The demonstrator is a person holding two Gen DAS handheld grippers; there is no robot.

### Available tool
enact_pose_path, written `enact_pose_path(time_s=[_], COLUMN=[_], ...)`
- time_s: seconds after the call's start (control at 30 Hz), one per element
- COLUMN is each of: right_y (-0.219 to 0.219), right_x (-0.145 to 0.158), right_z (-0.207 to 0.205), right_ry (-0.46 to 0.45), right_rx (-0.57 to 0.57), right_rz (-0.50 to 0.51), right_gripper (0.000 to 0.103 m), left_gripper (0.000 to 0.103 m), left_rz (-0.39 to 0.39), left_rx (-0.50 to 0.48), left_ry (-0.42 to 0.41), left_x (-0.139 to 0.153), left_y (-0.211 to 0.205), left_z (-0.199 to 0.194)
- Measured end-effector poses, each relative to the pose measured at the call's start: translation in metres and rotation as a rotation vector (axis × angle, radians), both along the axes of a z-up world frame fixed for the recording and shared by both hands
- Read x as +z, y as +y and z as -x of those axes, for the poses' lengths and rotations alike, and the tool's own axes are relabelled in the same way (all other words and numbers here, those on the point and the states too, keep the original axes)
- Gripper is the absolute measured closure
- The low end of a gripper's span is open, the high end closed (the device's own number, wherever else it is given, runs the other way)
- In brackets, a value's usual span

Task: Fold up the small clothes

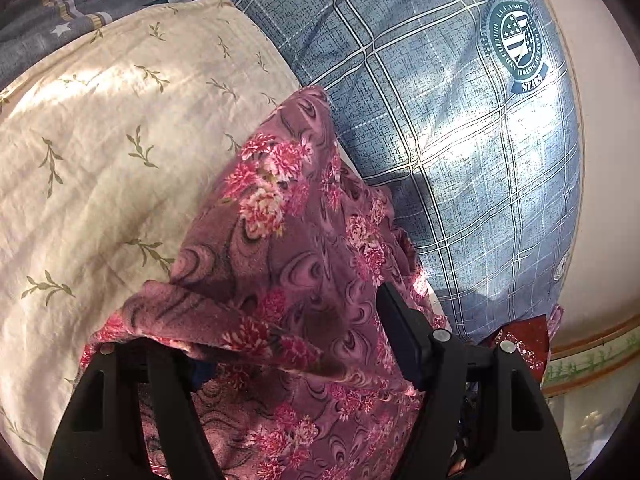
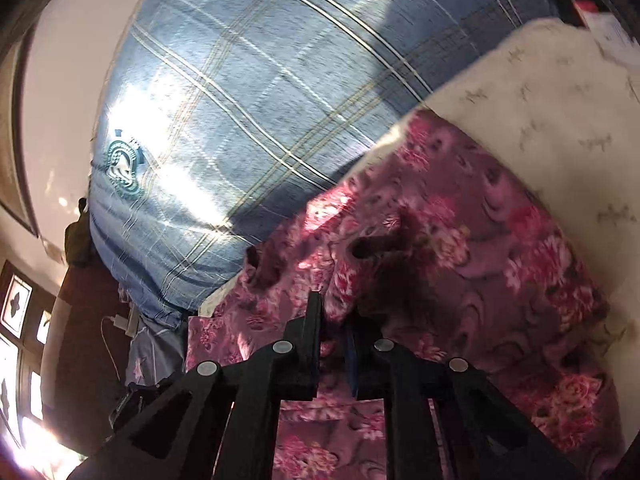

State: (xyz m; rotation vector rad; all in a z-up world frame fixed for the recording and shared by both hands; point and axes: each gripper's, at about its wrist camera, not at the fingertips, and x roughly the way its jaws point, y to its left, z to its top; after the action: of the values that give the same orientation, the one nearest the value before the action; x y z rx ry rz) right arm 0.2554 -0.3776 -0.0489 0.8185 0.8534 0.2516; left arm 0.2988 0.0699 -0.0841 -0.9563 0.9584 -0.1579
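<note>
The floral garment (image 1: 288,248) was draped over the cream leaf-print sheet (image 1: 100,152), beside the blue plaid bedding (image 1: 460,128). The left gripper (image 1: 256,332) stood wide with cloth bunched between its jaws; whether it was clamped could not be told. The right gripper (image 2: 338,320) was nearly closed on a fold. The held edges would best be drawn taut and level before being laid over.

The purple-pink floral fabric garment (image 1: 280,248) lies partly on the cream leaf-print cloth (image 1: 100,152) and partly against the blue plaid pillow (image 1: 440,100). In the left wrist view the cloth lies left of the garment and the pillow right and behind. In the right wrist view the pillow (image 2: 248,100) lies left and behind, the cloth (image 2: 560,128) right.
</note>
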Motion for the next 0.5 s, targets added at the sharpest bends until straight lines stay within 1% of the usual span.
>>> enact_pose_path(time_s=[0.03,0.07,0.1,0.13,0.17,0.2,0.23,0.27,0.3,0.33,0.37,0.47,0.5], right_y=[0.001,0.000,0.000,0.000,0.000,-0.001,-0.006,-0.010,-0.016,-0.020,-0.023,-0.027,-0.028], right_x=[-0.003,-0.007,-0.010,-0.010,-0.003,0.007,0.022,0.036,0.049,0.053,0.051,0.017,0.002], right_z=[-0.002,-0.005,-0.010,-0.013,-0.016,-0.016,-0.011,-0.007,-0.003,-0.001,-0.001,-0.002,-0.001], right_ry=[0.014,0.022,0.028,0.033,0.012,-0.033,-0.106,-0.161,-0.206,-0.217,-0.202,-0.055,-0.001], right_rx=[-0.009,-0.019,-0.017,-0.011,-0.002,-0.004,-0.013,-0.027,-0.048,-0.061,-0.070,-0.071,-0.071], right_rz=[-0.010,-0.019,-0.028,-0.028,-0.041,-0.063,-0.088,-0.083,-0.059,-0.045,-0.021,0.136,0.180], right_gripper=[0.083,0.080,0.080,0.095,0.097,0.097,0.098,0.098,0.098,0.098,0.098,0.098,0.098], left_gripper=[0.033,0.034,0.036,0.053,0.067,0.083,0.084,0.084,0.084,0.084,0.084,0.084,0.084], left_rz=[-0.003,-0.006,-0.010,-0.020,-0.032,-0.040,-0.038,-0.031,-0.027,-0.028,-0.031,-0.063,-0.059], left_rx=[0.001,0.003,0.004,0.008,0.008,0.003,0.004,0.008,0.001,-0.013,-0.034,-0.072,-0.078], left_ry=[0.000,-0.001,-0.003,-0.007,-0.017,-0.026,-0.038,-0.048,-0.047,-0.033,-0.004,0.071,0.093], left_x=[0.000,0.000,0.000,0.002,0.005,0.008,0.011,0.013,0.014,0.013,0.008,-0.007,-0.012], left_y=[0.000,0.000,0.000,0.000,-0.001,-0.001,0.000,0.000,-0.001,-0.004,-0.010,-0.022,-0.024], left_z=[0.000,0.000,-0.001,-0.001,0.000,0.001,0.003,0.005,0.005,0.004,0.002,-0.002,-0.002])
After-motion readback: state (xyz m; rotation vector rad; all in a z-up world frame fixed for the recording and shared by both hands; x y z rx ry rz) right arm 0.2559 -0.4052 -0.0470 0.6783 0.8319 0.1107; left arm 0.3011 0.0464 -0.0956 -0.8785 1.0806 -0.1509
